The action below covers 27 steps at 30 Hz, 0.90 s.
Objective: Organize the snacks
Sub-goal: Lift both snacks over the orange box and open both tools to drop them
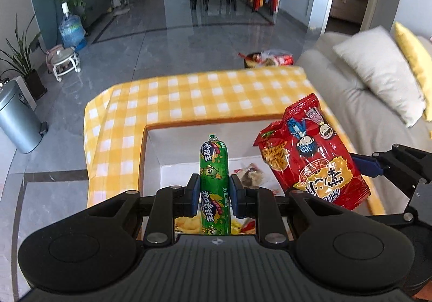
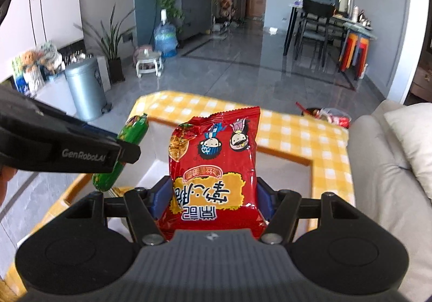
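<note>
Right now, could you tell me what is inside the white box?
Inside the white open-topped box, a small crumpled snack wrapper and a yellow packet show; the claws and held snacks cover the rest.

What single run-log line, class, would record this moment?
left hand-held gripper: shut on green sausage | right hand-held gripper: shut on red snack bag | both over white box | phase: carrying
</note>
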Each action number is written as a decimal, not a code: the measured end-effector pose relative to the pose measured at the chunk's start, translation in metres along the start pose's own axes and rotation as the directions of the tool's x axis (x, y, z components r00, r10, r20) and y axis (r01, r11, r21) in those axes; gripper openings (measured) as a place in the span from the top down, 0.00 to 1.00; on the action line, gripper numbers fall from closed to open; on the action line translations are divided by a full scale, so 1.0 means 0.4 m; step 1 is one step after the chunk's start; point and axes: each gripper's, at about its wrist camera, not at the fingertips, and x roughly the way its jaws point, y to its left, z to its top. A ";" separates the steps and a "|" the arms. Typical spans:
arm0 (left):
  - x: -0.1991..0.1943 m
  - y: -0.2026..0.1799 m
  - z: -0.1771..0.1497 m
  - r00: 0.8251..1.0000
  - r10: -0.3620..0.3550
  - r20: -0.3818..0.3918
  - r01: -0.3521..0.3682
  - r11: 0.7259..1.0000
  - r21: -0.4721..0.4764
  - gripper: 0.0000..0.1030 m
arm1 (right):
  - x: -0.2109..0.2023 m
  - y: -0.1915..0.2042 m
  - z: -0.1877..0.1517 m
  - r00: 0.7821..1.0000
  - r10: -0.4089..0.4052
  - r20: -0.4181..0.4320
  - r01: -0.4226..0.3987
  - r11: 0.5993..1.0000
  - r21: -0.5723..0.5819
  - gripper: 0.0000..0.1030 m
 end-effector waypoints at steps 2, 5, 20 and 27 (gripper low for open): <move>0.031 0.007 0.000 1.000 0.008 -0.027 -0.008 1.000 0.016 0.76 | 0.041 0.000 -0.003 0.999 0.001 -0.035 -0.001 1.000 -0.012 0.40; 0.080 0.018 -0.004 0.997 0.022 -0.071 -0.020 1.000 0.023 0.76 | 0.100 0.001 -0.001 0.996 0.000 -0.085 -0.002 1.000 -0.024 0.40; 0.240 -0.009 -0.022 0.973 0.068 -0.220 -0.037 0.990 0.139 0.76 | 0.295 -0.026 -0.034 0.952 -0.045 -0.301 0.032 0.998 -0.050 0.40; 0.268 -0.023 -0.024 0.964 0.111 -0.242 -0.072 0.984 0.164 0.76 | 0.312 -0.014 -0.032 0.944 -0.065 -0.323 0.043 0.996 -0.075 0.39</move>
